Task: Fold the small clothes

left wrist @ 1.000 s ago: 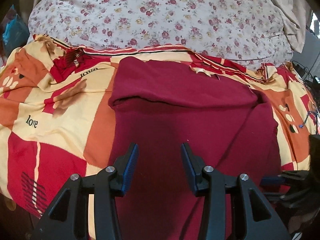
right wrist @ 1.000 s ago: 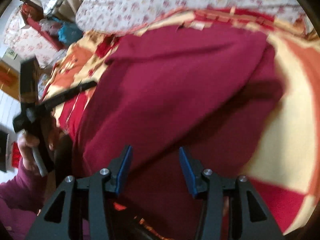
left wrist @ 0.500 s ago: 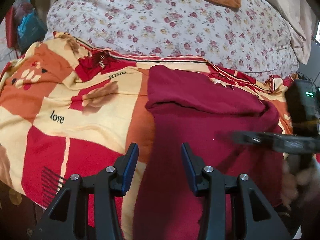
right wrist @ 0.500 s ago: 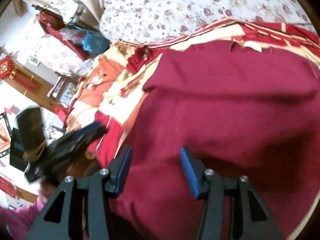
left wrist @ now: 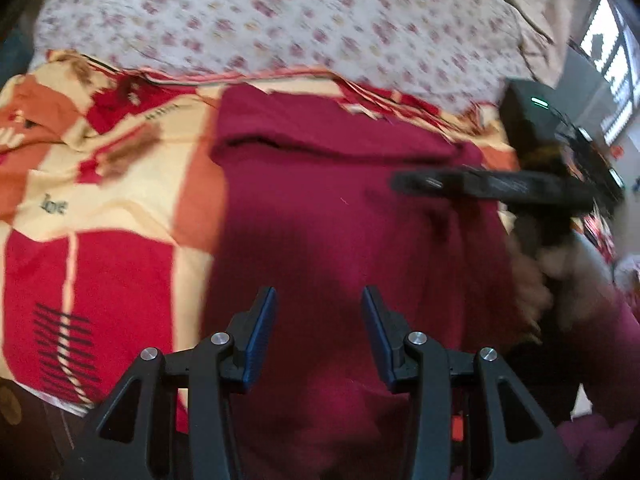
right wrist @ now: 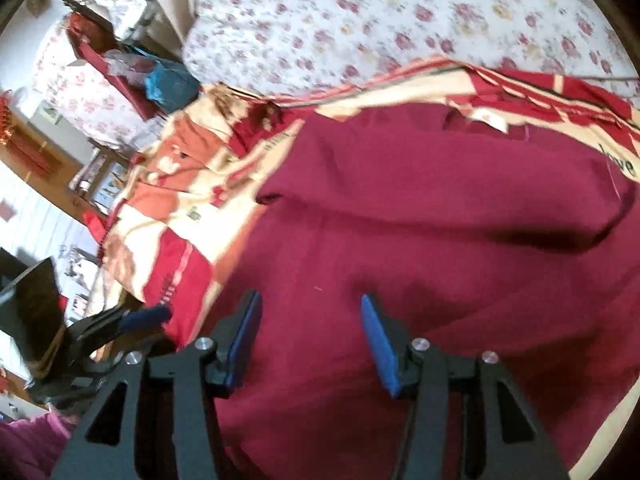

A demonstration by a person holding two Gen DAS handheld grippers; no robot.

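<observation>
A dark red garment (left wrist: 340,208) lies spread on a red, orange and cream blanket (left wrist: 100,184), its far part folded over into a flap. My left gripper (left wrist: 318,332) is open and empty above the garment's near part. My right gripper (right wrist: 310,334) is open and empty over the same garment (right wrist: 440,240). The right gripper also shows in the left wrist view (left wrist: 492,186), held sideways above the garment's right side. The left gripper shows at the lower left of the right wrist view (right wrist: 140,320).
A white floral quilt (left wrist: 280,20) lies beyond the blanket. The blanket's near left edge (left wrist: 60,384) drops off the bed. Furniture and a blue bag (right wrist: 168,84) stand at the room's left side. A window (left wrist: 612,60) is at the far right.
Both views are blurred by motion. The left gripper has swung back over the garment. The right gripper has risen and moved inward above the garment's right side. Both stay open.
</observation>
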